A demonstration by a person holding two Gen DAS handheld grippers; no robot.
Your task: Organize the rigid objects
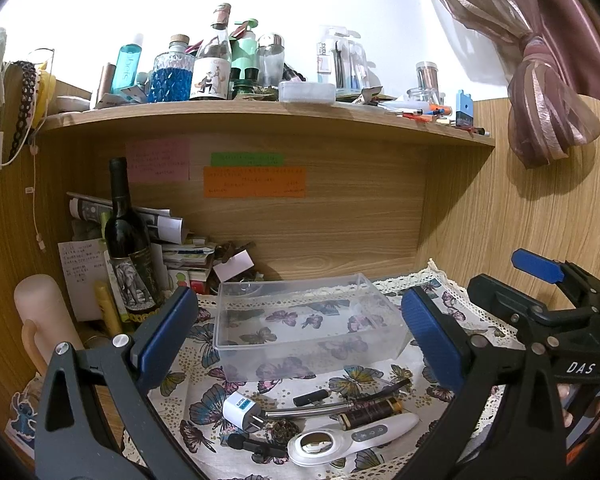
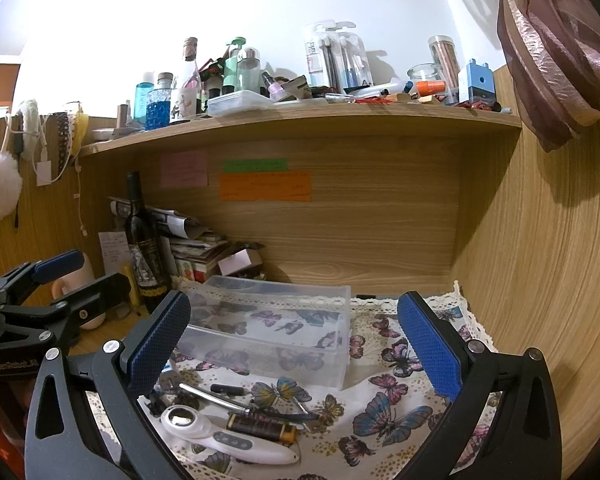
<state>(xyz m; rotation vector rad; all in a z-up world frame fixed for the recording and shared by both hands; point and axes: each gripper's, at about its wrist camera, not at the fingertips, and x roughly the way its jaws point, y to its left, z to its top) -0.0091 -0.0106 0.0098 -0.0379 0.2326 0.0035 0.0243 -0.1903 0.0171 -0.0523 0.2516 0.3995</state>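
Note:
A clear plastic box [image 1: 374,322] [image 2: 332,352] sits empty on the butterfly cloth [image 1: 204,408] [image 2: 384,416]. In front of it lie small items: a white magnifier [image 1: 340,442] [image 2: 220,436], a dark battery [image 1: 370,411] [image 2: 260,426], a white plug adapter [image 1: 242,409], a metal rod [image 1: 312,410] [image 2: 208,394] and a small black cylinder [image 1: 310,398] [image 2: 226,389]. My left gripper [image 1: 300,338] is open and empty above the items. My right gripper [image 2: 296,346] is open and empty, to the right of the left one [image 2: 72,280].
A dark wine bottle [image 1: 130,248] [image 2: 144,248], stacked papers [image 1: 180,256] and a beige cylinder [image 1: 40,312] stand at the left. A wooden shelf [image 1: 260,114] [image 2: 300,120] above holds several bottles and jars. Wooden walls close the back and right.

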